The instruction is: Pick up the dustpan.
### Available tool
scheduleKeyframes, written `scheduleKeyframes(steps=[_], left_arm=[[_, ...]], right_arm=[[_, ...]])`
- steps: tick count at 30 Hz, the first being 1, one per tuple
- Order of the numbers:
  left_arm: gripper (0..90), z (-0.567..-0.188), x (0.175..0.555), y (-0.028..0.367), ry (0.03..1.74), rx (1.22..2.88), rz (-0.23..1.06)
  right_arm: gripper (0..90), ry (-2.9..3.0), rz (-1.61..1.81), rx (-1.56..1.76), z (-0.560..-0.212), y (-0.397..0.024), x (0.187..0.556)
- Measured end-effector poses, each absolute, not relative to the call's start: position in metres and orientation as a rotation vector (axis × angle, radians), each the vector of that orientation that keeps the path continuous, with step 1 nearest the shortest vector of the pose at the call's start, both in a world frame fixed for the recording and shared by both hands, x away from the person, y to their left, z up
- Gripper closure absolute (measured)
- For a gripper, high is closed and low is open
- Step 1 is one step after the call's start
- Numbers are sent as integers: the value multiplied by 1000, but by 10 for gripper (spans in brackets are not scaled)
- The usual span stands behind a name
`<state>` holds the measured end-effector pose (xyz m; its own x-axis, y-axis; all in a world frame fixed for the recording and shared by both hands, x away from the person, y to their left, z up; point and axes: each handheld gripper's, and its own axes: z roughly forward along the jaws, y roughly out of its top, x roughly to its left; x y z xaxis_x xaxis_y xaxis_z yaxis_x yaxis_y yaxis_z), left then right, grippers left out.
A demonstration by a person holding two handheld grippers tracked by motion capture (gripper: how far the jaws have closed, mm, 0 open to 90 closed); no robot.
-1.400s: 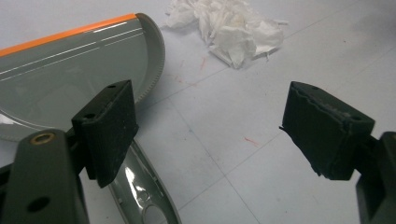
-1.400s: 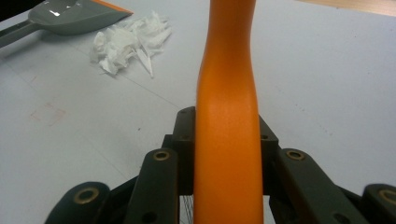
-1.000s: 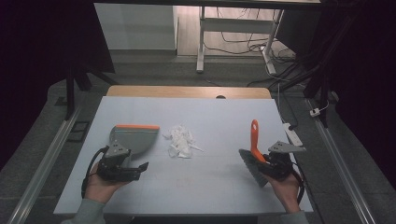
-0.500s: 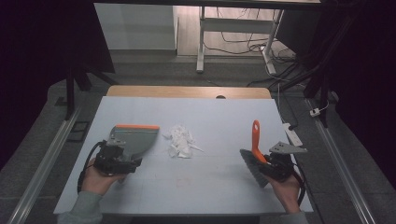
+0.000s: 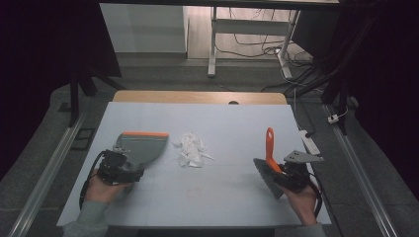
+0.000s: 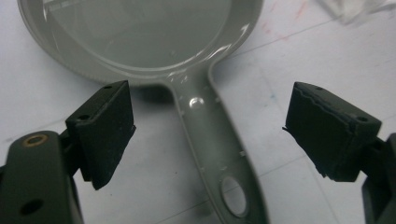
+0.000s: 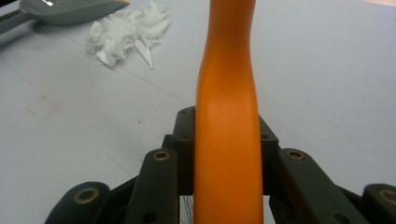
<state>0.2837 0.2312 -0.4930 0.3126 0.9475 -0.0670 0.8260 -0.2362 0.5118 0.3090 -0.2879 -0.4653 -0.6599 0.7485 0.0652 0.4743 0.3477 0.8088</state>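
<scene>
In the left gripper view, the dustpan [image 6: 140, 37] is cut off by the top edge, its handle by the bottom. In the right gripper view, the brush handle [image 7: 227, 116] is cropped above and below, its bristles hidden.

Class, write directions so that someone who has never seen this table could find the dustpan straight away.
Start at the pale blue table and look to its left half, in front of the person's left hand. There lies the dustpan, its handle between the open jaws of the left hand-held gripper. Unlike the white crumpled paper beside it, it is a grey scoop with an orange lip.
</scene>
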Motion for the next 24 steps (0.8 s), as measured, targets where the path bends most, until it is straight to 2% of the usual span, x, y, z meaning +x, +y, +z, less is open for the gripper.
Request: scheduleKeyframes(steps=[6,14,21,24], left_arm=[[173,-504,290,228,1605,2127,342],[237,-510,293,233,1636,2072,368],[241,-515,288,238,1673,2037,370],[277,-521,291,239,1691,2039,352]], right_arm=[[711,2313,1226,1082,-467,-287,310],[711,2306,1216,1083,-467,-288,310],[711,2306,1213,1084,-467,-288,310],[711,2309,1208,1086,-468,-288,311]])
